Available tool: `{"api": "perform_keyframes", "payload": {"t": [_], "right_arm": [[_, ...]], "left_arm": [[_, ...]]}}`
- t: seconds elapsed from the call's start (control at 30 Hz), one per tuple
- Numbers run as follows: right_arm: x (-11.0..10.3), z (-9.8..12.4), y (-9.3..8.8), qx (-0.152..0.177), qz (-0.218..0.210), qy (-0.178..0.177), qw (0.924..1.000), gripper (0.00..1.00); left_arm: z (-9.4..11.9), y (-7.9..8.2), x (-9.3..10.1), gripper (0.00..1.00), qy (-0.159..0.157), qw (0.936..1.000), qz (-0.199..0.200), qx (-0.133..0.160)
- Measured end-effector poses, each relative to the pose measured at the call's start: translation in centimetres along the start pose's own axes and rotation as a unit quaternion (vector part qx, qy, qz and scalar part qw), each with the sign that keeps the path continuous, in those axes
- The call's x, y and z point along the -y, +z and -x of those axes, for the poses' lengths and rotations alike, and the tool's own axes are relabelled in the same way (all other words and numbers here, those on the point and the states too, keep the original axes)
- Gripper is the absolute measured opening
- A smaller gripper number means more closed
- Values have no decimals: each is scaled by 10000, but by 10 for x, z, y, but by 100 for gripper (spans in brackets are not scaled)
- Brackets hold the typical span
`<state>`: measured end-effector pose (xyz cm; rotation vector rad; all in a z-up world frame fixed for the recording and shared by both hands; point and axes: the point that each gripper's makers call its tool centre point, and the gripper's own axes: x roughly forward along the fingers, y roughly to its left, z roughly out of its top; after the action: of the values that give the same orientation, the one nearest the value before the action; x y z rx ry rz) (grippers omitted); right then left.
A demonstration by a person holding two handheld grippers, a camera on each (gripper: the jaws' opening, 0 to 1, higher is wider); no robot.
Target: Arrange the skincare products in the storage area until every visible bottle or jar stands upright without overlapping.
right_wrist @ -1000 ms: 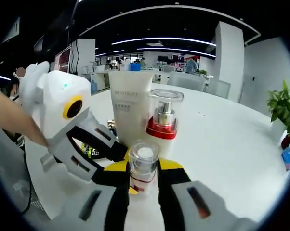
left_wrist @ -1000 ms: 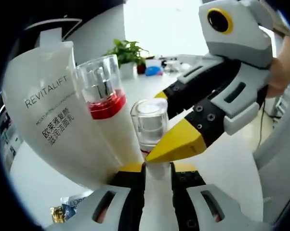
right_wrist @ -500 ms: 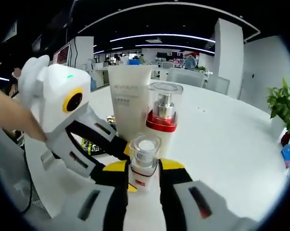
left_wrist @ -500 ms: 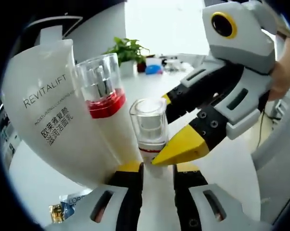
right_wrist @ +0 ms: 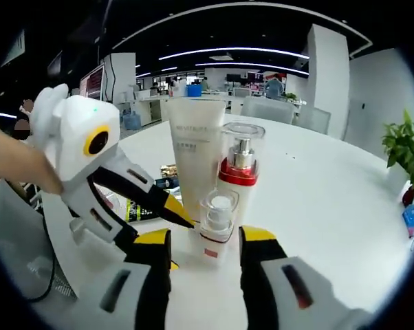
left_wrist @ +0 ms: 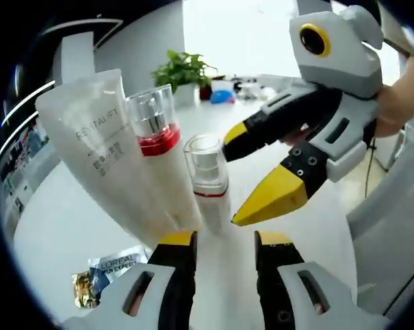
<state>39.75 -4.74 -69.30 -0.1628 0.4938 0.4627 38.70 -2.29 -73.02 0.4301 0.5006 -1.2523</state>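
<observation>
A small white bottle with a clear cap (left_wrist: 208, 180) stands upright on the white table (left_wrist: 69, 227). It is just ahead of my left gripper (left_wrist: 224, 240), whose jaws stand open on either side of its base. Beside it stand a taller pump bottle with a red band (left_wrist: 157, 148) and a white Revitalift tube (left_wrist: 100, 148). The right gripper's yellow fingertips (left_wrist: 276, 196) reach in from the right, spread apart. In the right gripper view, my right gripper (right_wrist: 205, 237) is open around the small bottle (right_wrist: 217, 223), with the pump bottle (right_wrist: 240, 172) and tube (right_wrist: 193, 148) behind it. The left gripper's fingertips (right_wrist: 174, 206) point in from the left.
Foil sachets (left_wrist: 107, 271) lie flat on the table near the tube, also visible as sachets (right_wrist: 144, 206) behind the left gripper. A potted plant (left_wrist: 183, 69) stands at the far edge. A hand (left_wrist: 403, 103) holds the right gripper. The table (right_wrist: 331, 206) stretches wide to the right.
Both grippers' jaws have widened and drawn back from the small bottle, which now stands free on the table. The tube and pump bottle stay in place.
</observation>
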Motion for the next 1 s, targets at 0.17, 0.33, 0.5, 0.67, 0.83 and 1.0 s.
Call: {"api": "perform_keyframes", "payload": {"t": [0.17,0.33,0.5,0.67,0.83,1.0], "right_arm": [[-5,8,1,-44,1,-21,10000,45],[-11,17,0,-48,-40,-35,10000,49],[-20,25,-2,-65,-166,-10,9998,52],[-31,33,-5,-47,-366,80,9993,55],[-39,38,-9,-29,-547,213,9983,64],[-44,46,-7,66,-736,285,9969,69]], "left_arm": [[19,-7,7,37,100,9998,195,-31],[35,-9,13,42,212,9989,411,54],[50,-15,18,49,350,9978,560,91],[65,-21,20,59,564,9959,702,93],[85,-26,23,63,695,9940,845,94],[106,-32,26,70,835,9904,1095,140]]}}
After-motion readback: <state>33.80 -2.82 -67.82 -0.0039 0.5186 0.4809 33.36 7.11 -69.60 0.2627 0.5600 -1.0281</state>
